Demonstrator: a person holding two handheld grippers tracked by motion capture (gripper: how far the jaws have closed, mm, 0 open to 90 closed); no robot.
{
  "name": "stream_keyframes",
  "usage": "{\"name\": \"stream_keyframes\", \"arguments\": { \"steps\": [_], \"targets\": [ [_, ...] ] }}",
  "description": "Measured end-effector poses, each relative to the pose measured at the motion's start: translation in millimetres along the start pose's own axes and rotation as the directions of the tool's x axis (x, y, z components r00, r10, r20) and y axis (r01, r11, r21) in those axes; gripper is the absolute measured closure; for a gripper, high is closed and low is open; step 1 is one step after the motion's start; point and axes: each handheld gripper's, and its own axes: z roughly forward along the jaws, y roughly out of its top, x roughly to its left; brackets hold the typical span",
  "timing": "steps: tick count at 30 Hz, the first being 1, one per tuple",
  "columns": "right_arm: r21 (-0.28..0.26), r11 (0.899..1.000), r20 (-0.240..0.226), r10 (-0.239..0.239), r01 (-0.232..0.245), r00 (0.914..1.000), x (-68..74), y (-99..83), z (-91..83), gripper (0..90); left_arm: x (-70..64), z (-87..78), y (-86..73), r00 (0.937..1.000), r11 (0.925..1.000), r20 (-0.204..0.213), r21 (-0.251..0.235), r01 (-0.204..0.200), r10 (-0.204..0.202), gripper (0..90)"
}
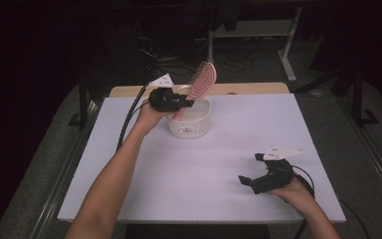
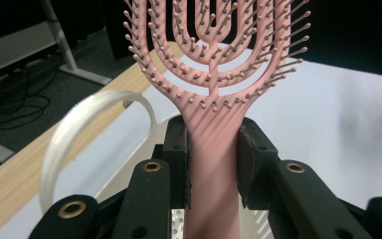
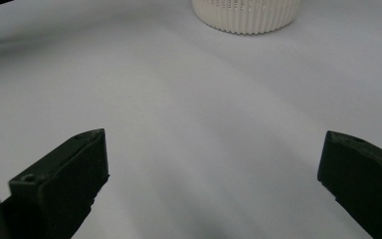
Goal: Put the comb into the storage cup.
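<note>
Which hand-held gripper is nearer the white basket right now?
Left. The left hand-held gripper is at the white basket's rim, shut on the pink hairbrush handle. The right hand-held gripper sits open, well away near the table's front right.

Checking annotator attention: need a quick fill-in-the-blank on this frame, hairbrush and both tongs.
1. The left tongs are shut on the pink hairbrush by its ____.
2. The brush hangs over the white ____.
3. The right tongs are ____, holding nothing.

Missing words: handle; basket; open
</note>
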Motion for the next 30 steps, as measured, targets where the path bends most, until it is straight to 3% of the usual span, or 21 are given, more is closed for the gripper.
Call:
{"name": "stream_keyframes", "arguments": {
  "steps": [11, 19, 30],
  "targets": [
    [0.0, 1.0, 0.0, -0.002, 0.002, 1.0, -0.6, -0.6, -0.1, 0.0, 0.9, 15.7, -9.9, 0.9998, 0.9967, -0.006, 0.079, -0.018, 0.019, 70.2],
    [0.001, 1.0, 0.0, -0.002, 0.002, 1.0, -0.8, -0.7, 0.0, 0.0, -1.2, 24.1, -15.1, 0.999, 0.9885, -0.007, 0.145, -0.042, 0.043, 70.2],
    [0.001, 1.0, 0.0, -0.003, 0.003, 1.0, -0.5, -0.7, 0.1, 0.0, 0.4, 28.7, -17.5, 0.9994, 0.9864, -0.013, 0.162, -0.028, 0.031, 70.2]
  ]
}}
